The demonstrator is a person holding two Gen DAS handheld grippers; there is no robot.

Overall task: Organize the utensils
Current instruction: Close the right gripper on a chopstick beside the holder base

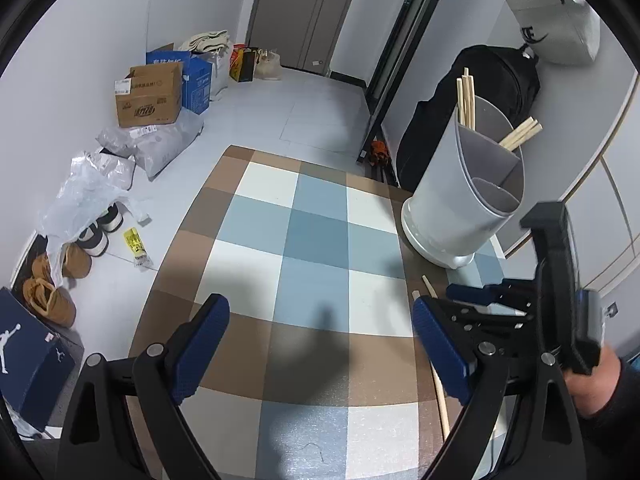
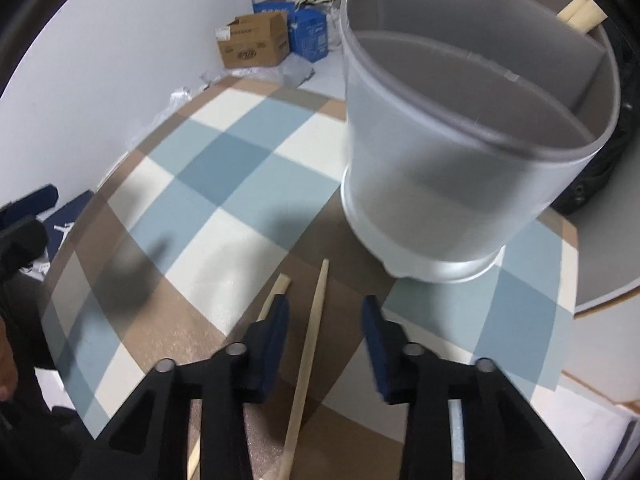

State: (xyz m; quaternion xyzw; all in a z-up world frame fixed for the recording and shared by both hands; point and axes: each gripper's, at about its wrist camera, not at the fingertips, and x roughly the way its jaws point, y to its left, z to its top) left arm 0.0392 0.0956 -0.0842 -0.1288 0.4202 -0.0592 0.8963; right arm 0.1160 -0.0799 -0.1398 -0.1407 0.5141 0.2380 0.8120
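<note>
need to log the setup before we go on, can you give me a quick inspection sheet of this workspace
surface: checked mat on the table, bare in the middle
job's things: grey holder with chopsticks inside; loose chopstick and a second chopstick on the mat
clutter: nothing seen on the mat
grippers: left gripper open, empty; right gripper fingers astride the loose chopstick, not pressing
cables: nothing seen
surroundings: cardboard boxes, bags, shoes on the floor
</note>
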